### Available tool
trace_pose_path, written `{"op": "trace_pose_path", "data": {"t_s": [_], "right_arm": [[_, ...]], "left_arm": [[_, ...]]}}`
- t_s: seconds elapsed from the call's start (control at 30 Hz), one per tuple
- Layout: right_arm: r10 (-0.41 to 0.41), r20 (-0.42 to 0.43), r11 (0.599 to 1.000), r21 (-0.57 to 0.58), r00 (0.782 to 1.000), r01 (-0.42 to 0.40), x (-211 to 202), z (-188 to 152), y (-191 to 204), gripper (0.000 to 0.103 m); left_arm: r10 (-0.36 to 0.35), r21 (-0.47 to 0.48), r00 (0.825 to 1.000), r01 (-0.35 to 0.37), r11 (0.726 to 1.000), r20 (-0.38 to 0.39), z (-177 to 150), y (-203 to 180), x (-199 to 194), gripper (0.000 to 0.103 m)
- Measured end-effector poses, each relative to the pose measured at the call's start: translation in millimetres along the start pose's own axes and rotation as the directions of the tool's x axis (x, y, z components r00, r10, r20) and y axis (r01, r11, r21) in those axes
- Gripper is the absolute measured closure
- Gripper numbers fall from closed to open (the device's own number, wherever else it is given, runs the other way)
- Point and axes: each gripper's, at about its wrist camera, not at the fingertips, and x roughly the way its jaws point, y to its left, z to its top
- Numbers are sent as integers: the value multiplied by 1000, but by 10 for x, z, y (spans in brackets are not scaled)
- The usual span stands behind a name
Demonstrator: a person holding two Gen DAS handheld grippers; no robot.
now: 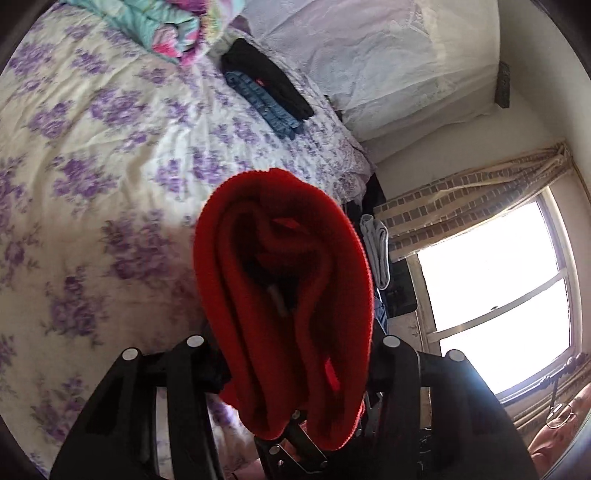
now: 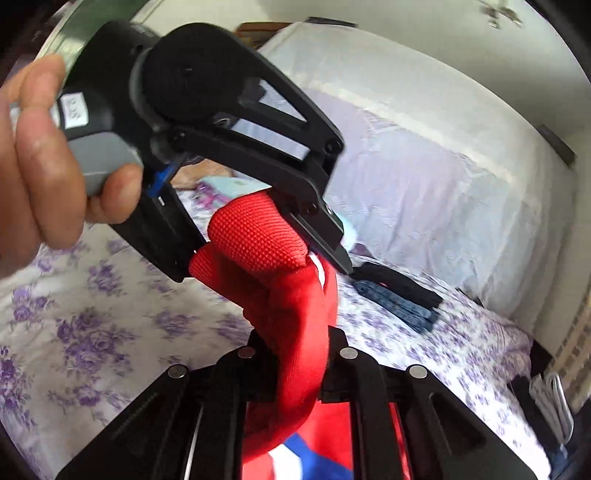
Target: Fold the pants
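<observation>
Red pants point(image 2: 284, 295) folded, clamped between both tools' fingers above bed point(image 2: 110, 332).

Home bedroom, bed with purple-flowered sheet point(image 1: 110, 122), white pillows point(image 1: 388, 62), curtained window point(image 1: 498, 277)

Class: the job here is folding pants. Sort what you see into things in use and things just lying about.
In use:
- red knit pants
- left gripper, jaws around the pants
- right gripper, jaws shut on them

Lying about:
- black and blue folded clothes
- bright multicoloured blanket
- white pillow
- purple-flowered bedsheet
</observation>
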Motion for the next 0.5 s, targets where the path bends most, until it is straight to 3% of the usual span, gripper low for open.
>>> {"op": "trace_pose_path", "data": {"t_s": [0.13, 0.27, 0.4, 0.5], "right_arm": [[-80, -17, 986, 144, 997, 81, -191, -182, -540, 90], [-122, -88, 953, 267, 989, 142, -250, -527, -1044, 90], [-50, -199, 882, 451, 979, 136, -254, -990, -1447, 90], [60, -246, 793, 600, 967, 104, -178, -1305, -1700, 89]], "left_arm": [[-55, 72, 997, 59, 996, -56, -17, -361, 443, 56], [-57, 115, 988, 73, 991, -142, -89, -642, 1105, 56], [17, 112, 976, 8, 994, -219, -194, -694, 1774, 56], [95, 120, 962, -65, 991, -258, -289, -709, 2162, 56]]}}
